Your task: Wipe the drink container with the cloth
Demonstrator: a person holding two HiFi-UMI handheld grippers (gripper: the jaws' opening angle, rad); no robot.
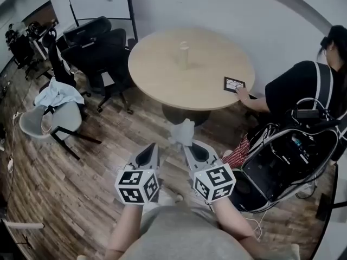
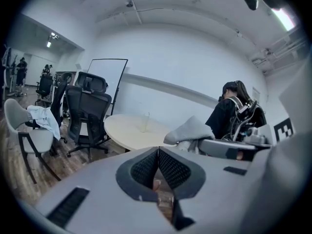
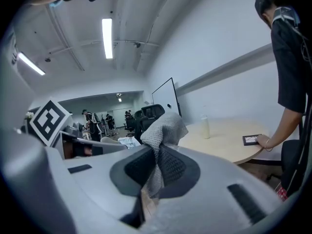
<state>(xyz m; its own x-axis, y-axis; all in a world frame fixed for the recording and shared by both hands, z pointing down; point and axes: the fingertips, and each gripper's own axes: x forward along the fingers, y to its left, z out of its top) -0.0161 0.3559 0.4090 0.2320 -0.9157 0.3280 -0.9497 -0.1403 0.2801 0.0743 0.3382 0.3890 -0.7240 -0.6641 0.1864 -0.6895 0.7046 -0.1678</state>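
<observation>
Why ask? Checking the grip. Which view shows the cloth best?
Right gripper view: the right gripper clamps the cloth, large and close. Head view shows it small; left gripper view, its bunched top.

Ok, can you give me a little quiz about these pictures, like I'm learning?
1. True or false: the cloth is pinched in the right gripper.
2. Where does the bottle stand? A: floor. B: round table. C: chair.
3. Fill in: the jaws of the left gripper are ____, with nothing between them.
Key: 1 true; 2 B; 3 shut.
</observation>
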